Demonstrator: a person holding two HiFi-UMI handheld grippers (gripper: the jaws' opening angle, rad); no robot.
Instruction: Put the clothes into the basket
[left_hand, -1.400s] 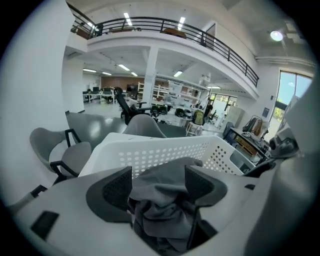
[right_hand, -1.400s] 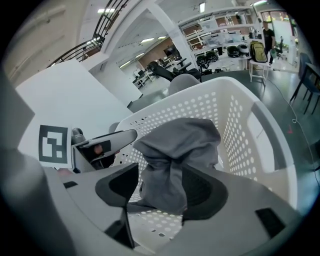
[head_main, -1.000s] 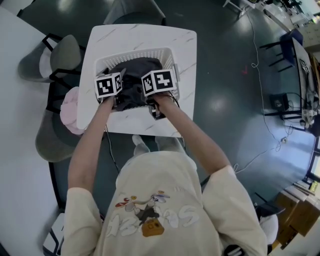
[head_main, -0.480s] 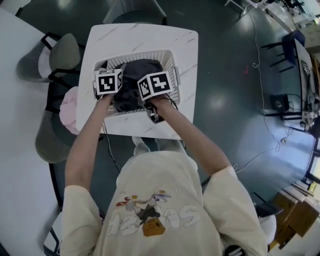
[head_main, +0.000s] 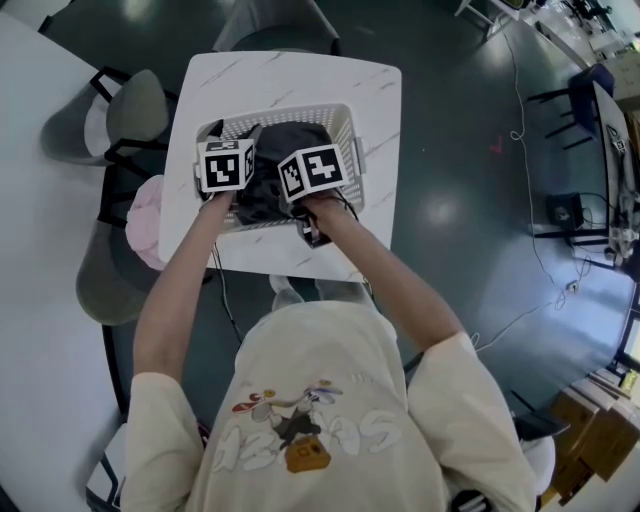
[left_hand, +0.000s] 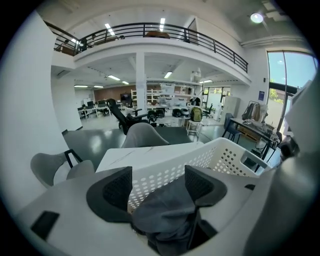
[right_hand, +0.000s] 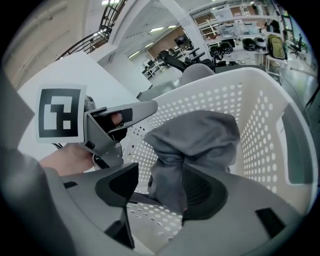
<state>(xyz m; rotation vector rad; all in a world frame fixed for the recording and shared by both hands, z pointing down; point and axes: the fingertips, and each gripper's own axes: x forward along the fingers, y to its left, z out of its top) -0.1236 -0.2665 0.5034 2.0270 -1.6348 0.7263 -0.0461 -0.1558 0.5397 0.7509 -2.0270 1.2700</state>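
A white perforated basket (head_main: 300, 110) stands on a small white marble table (head_main: 372, 90). A dark grey garment (head_main: 290, 140) lies bunched inside it and spills over the near rim. Both grippers hover at that near rim, the left gripper (head_main: 228, 172) beside the right gripper (head_main: 312, 175). In the left gripper view the jaws of the left gripper (left_hand: 159, 182) stand apart, with a fold of the garment (left_hand: 167, 212) lying loosely between them. The right gripper (right_hand: 161, 179) is open too: the garment (right_hand: 195, 135) hangs against its right jaw, and a gap shows at the left jaw. The basket wall (right_hand: 260, 115) rises behind.
Grey chairs (head_main: 130, 110) stand left of the table. A pink cloth (head_main: 145, 222) lies on the nearer chair (head_main: 105, 285). Another chair (head_main: 270, 20) is behind the table. A long white table (head_main: 40, 250) runs along the left. Cables (head_main: 540, 270) trail on the dark floor at the right.
Both grippers have edged slightly farther over the basket's near rim. The garment stays bunched in the basket.
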